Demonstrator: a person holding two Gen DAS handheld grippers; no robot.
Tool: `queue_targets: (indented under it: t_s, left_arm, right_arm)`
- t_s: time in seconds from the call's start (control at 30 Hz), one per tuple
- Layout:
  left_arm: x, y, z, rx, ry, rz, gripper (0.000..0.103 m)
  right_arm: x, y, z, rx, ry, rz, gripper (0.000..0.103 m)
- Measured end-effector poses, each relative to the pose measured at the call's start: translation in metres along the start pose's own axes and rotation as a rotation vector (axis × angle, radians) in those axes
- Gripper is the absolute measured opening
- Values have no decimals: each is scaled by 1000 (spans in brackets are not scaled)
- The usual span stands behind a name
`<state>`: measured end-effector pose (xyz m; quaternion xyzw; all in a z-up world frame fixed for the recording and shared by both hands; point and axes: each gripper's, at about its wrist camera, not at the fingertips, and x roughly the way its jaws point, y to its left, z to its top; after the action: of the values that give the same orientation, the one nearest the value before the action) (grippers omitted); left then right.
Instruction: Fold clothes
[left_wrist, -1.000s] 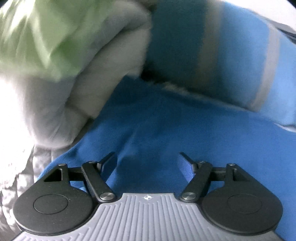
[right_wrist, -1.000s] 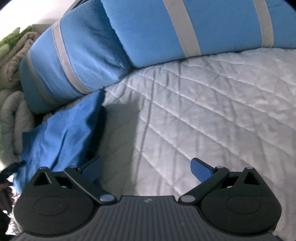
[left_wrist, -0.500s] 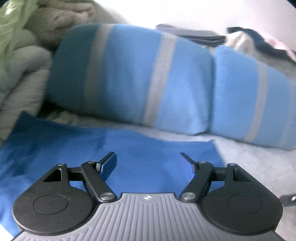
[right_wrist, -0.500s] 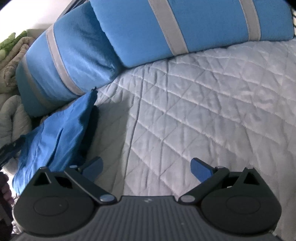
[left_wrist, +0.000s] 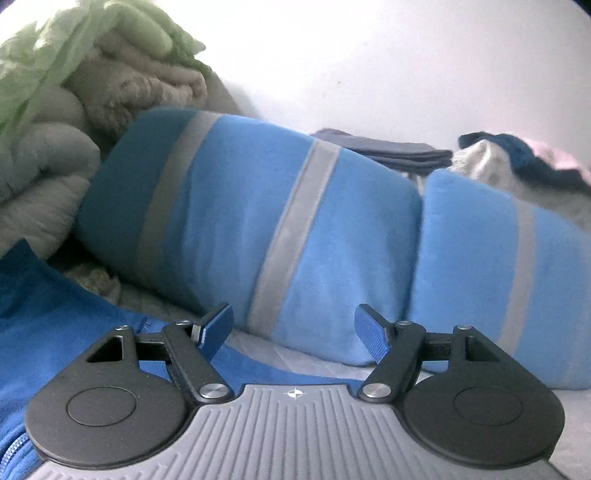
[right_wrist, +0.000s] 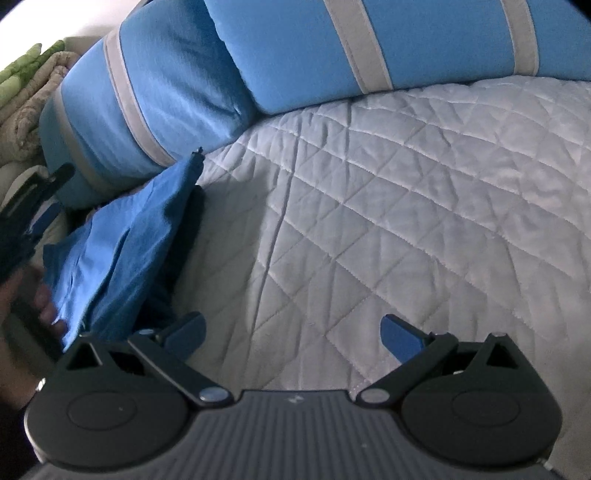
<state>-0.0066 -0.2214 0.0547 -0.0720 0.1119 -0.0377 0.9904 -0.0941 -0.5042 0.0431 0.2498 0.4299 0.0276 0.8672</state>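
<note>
While both grippers stand empty, left gripper (left_wrist: 293, 328) gapes over blue garment (left_wrist: 55, 325). Right gripper (right_wrist: 291, 332) gapes wide above quilted bedcover (right_wrist: 406, 184).

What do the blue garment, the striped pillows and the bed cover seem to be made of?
Garment: thin matte woven or knit cloth, probably cotton; it creases softly and has a zipper.
Pillows: plush, velvety fabric with a slight sheen and grey bands.
Bed cover: padded light grey textile, stitched in diamonds.
</note>
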Motion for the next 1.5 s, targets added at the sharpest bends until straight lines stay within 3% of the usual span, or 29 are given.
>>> queue_targets:
  t_s: [0.17,0.3,0.4,0.6,0.73,1.0,1.2,1.23,1.37,1.5]
  left_arm:
    - [22,17,-27,-120,138,9,72]
    - [24,28,-26,-184,159,14,72]
    - [15,26,-21,-167,149,10,72]
    - [-45,-13,2,139,135,-117,75]
    - [-102,-24,0,247,166,-180,79]
    - [-150,-21,-46,292,452,-162,79]
    - [-140,-17,-97,269,694,-131,79]
    - [-136,-19,-99,269,685,-122,89]
    - [-123,-24,-106,267,647,-88,103]
    - [-110,-30,-113,267,607,-55,103]
  right_arm:
    - [5,-1,-2,-17,11,-12,102]
    - [10,-3,-4,-19,24,-23,103]
    - [15,-4,-5,-20,30,-34,102]
    - [12,-2,-5,-29,2,-69,103]
    - [5,-1,-5,-57,-50,-113,102]
    - [5,-5,-6,-22,-50,-152,103]
    - [12,-3,-8,-52,-33,-217,103]
    - [14,-4,-8,-56,-25,-239,102]
    - [20,-7,-11,-94,-2,-306,102]
    - [28,3,-18,-225,16,-366,102]
